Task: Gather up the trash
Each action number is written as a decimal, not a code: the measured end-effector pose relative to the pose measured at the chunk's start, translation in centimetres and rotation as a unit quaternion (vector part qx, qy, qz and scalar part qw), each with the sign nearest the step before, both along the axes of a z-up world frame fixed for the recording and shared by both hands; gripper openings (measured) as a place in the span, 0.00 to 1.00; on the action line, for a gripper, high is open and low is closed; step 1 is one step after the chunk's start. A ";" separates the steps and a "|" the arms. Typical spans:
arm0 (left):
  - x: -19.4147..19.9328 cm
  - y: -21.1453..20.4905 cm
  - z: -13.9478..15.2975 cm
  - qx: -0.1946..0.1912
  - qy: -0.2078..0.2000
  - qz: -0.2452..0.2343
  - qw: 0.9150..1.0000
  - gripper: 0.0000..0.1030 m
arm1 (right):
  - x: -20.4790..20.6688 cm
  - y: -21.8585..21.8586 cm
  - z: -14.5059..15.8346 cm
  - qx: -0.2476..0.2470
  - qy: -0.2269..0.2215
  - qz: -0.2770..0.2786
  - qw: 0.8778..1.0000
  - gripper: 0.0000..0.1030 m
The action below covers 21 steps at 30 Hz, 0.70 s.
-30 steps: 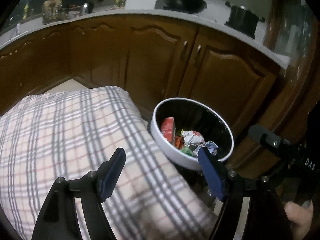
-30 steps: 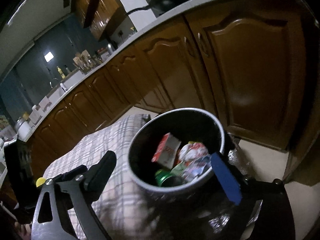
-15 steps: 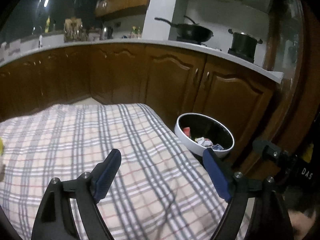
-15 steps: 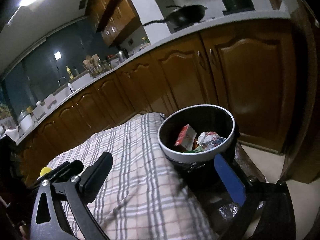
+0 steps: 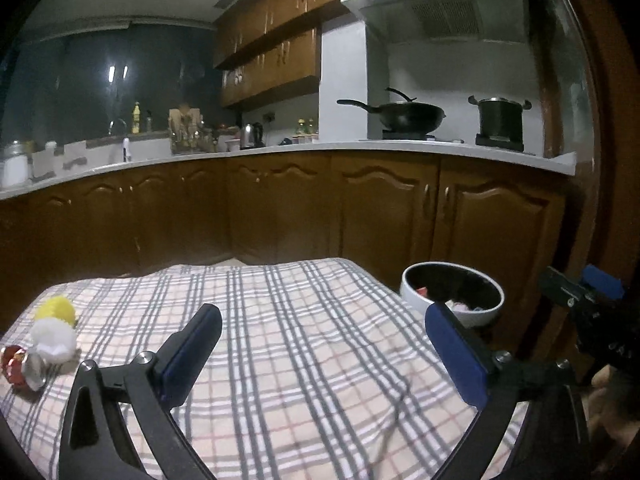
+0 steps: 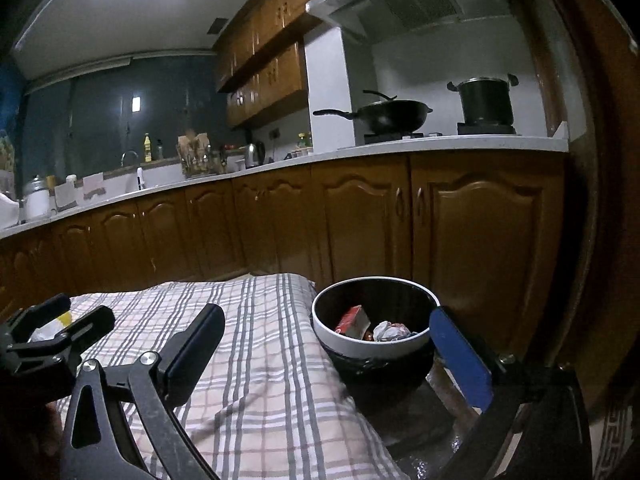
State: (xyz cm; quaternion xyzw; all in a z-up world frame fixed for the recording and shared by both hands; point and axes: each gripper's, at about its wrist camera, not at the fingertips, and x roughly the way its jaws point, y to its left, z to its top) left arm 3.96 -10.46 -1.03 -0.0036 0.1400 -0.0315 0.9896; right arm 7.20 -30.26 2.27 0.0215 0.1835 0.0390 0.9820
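Left gripper is opening with nothing between its jaws, right gripper spread empty too; trash bin hugs the plaid cloth's right edge

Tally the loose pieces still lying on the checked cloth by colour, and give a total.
Yellow crumpled piece: 1
White crumpled piece: 1
Red and silver wrapper: 1
Total: 3

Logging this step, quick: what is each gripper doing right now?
Left gripper: jaws opening, nothing between them.
Right gripper: open, empty.
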 end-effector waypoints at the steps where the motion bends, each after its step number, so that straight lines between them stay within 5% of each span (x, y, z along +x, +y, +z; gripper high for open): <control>1: -0.3 0.0 -0.2 0.006 -0.002 0.006 1.000 0.99 | -0.1 0.1 -0.1 -0.002 -0.001 -0.001 1.000 1.00; 21: 1.2 0.4 -1.7 0.016 0.001 0.025 1.000 0.99 | -0.6 1.1 -1.6 -0.002 0.005 0.005 1.000 1.00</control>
